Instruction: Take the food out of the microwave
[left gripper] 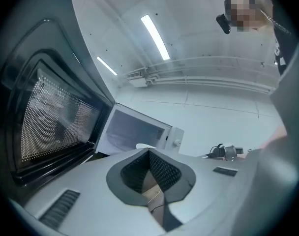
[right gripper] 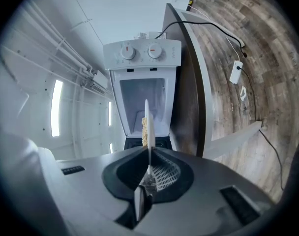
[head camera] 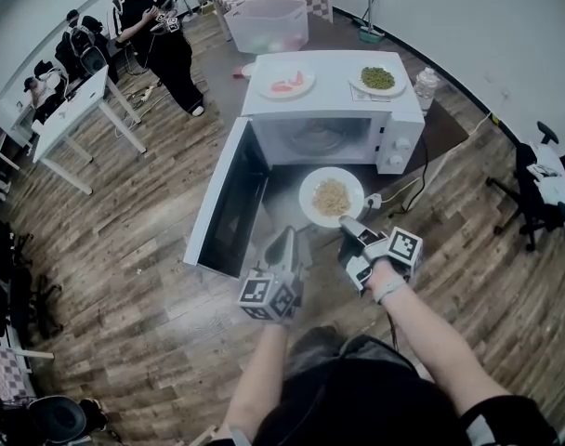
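A white plate of pale noodles (head camera: 332,196) hangs level just outside the open microwave (head camera: 331,108). My right gripper (head camera: 349,223) is shut on its near rim. In the right gripper view the plate (right gripper: 147,124) shows edge-on, clamped between the jaws of the right gripper (right gripper: 148,168), with the empty microwave cavity (right gripper: 142,100) behind it. My left gripper (head camera: 288,238) hovers to the left of the plate, close to the open door (head camera: 229,198), and touches nothing. In its own view the left gripper (left gripper: 150,154) is shut and empty, facing the microwave (left gripper: 134,131).
On top of the microwave sit a plate of pink food (head camera: 285,83) and a plate of green food (head camera: 378,79). A bottle (head camera: 426,86) stands at the table's right edge. A plastic bin (head camera: 267,24) and two people (head camera: 157,26) are at the back.
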Motion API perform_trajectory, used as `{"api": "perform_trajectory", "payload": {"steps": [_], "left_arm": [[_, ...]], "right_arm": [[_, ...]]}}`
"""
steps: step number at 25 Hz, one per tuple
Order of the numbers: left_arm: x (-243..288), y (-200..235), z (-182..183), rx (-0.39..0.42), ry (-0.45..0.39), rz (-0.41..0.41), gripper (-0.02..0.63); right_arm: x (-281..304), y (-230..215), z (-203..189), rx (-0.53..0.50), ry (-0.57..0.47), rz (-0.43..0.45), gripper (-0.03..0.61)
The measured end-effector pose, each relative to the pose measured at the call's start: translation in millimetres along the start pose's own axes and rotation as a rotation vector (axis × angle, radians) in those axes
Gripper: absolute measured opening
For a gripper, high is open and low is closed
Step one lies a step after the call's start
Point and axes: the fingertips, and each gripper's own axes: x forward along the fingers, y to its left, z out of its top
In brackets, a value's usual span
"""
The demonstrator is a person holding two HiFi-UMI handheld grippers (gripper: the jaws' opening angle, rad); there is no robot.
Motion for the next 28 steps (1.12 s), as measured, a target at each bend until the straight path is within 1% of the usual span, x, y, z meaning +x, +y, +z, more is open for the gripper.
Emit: {"api": "perform_trajectory", "payload": {"steps": [5,15,28], "left_arm": [[-5,-5,-2,-0.008,0.003,0.009,0.011],[-26,-33,-6,-0.018,0.002,0.023,0.011],[-56,-62,-14,-0.013,0.002,0.031,0.011]], "right_arm": [[-10,1,0,0.006,0.001,-0.002,0.017],[-47,3,-6,0.013,0.008,-0.014,0.017],[-89,2,-26,0.019,0.028,-0.019,0.017]]}}
